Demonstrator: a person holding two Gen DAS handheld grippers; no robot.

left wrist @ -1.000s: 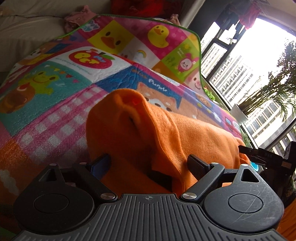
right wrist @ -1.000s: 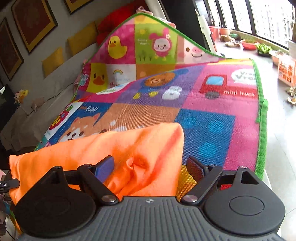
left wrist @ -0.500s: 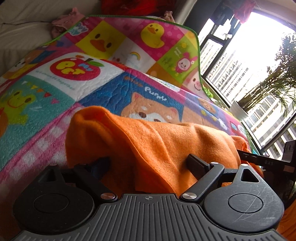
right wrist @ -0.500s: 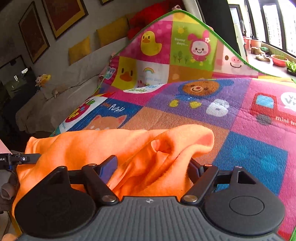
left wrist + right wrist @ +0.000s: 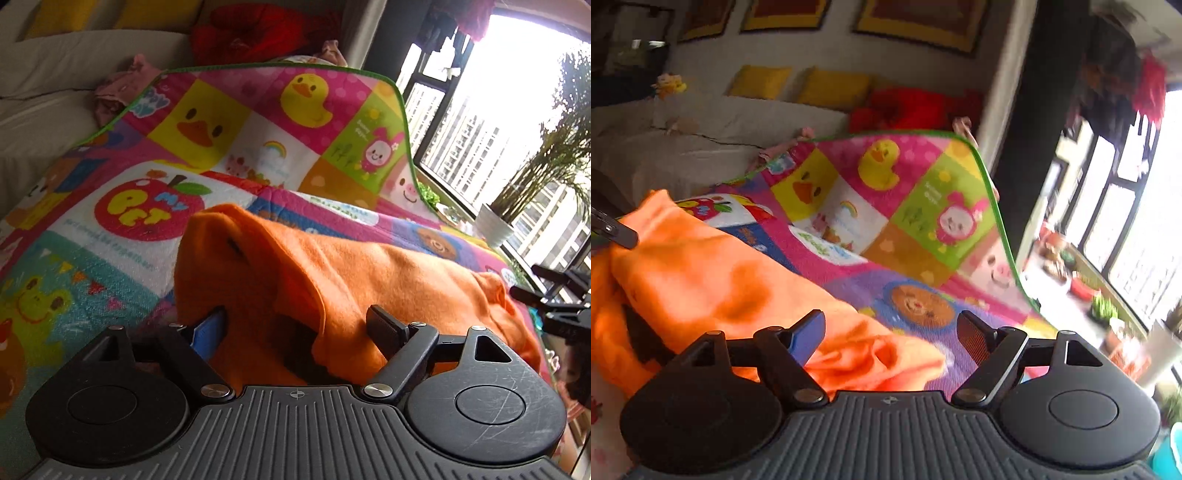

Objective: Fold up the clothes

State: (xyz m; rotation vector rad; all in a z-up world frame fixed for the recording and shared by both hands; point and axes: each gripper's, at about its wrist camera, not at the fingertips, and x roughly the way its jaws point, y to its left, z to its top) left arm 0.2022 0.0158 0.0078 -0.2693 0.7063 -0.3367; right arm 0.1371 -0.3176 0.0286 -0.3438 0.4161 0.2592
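Orange fleece, the garment (image 5: 369, 280), lies bunched on the play mat (image 5: 147, 206), its long axis running from one gripper to the other. In the left wrist view it fills the space from 10 o'clock, where a raised fold peaks, across to 3 o'clock, where the tips of the other tool show just past its end. The left gripper (image 5: 295, 325) has its jaws spread, with cloth heaped between and over them; whether the pads actually press any of it I cannot tell. In the right wrist view the garment (image 5: 720, 280) stretches away toward 9 o'clock, and only its near corner lies at 6 o'clock between the spread jaws of the right gripper (image 5: 894, 328), the right-hand finger standing clear of the cloth over bare mat. Each tool thus sits at one end, so neither is nearer the middle. The mat's far edge curls up at 12 o'clock against a sofa (image 5: 720, 122). No basket or bin shows; the potted plant (image 5: 532, 199) at 2 o'clock is the only vessel
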